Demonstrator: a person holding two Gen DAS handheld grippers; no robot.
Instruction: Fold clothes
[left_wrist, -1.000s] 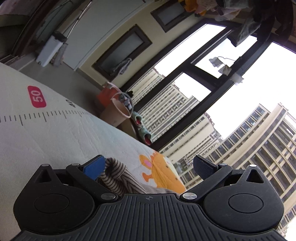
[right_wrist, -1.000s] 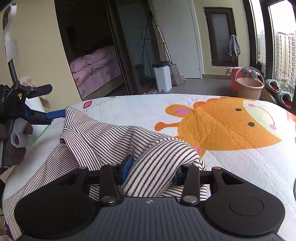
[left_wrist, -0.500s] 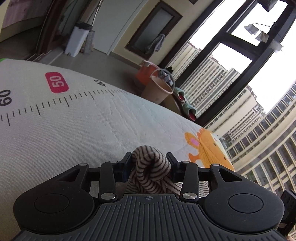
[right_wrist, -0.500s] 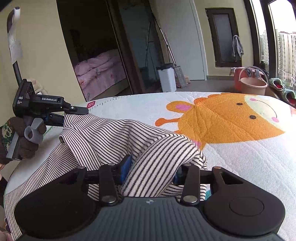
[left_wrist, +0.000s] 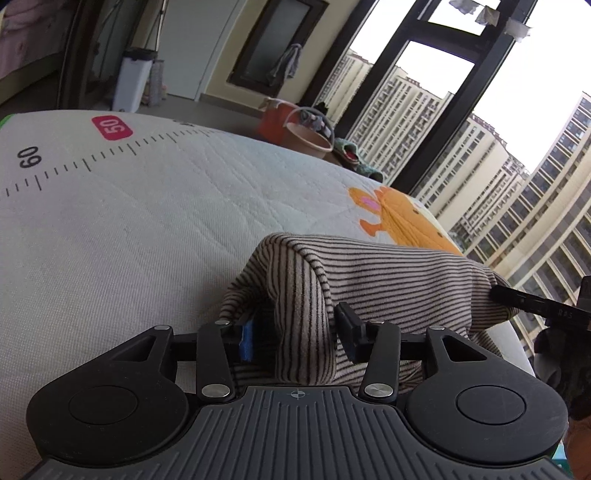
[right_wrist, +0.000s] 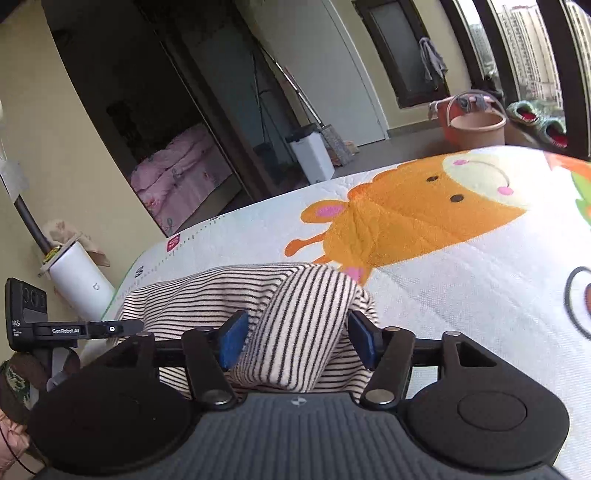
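A black-and-white striped garment (left_wrist: 388, 280) hangs stretched between both grippers, just above the printed play mat (left_wrist: 147, 229). My left gripper (left_wrist: 299, 332) is shut on a bunched fold of one end. My right gripper (right_wrist: 295, 336) is shut on a fold of the other end of the striped garment (right_wrist: 306, 317). The right gripper shows at the right edge of the left wrist view (left_wrist: 546, 306). The left gripper shows at the left edge of the right wrist view (right_wrist: 74, 328). The cloth under the gripper bodies is hidden.
The mat (right_wrist: 461, 266) has an orange giraffe print (right_wrist: 413, 214) and a ruler scale with a red "50" label (left_wrist: 112, 127). Beyond its far edge stand a pink bucket (right_wrist: 476, 127), a white bin (right_wrist: 312, 155) and large windows. A white cylinder (right_wrist: 79, 280) stands at the left.
My left gripper has shut on the striped cloth. Both grippers have lifted it and pulled it taut between them, and both views have tilted down toward the mat.
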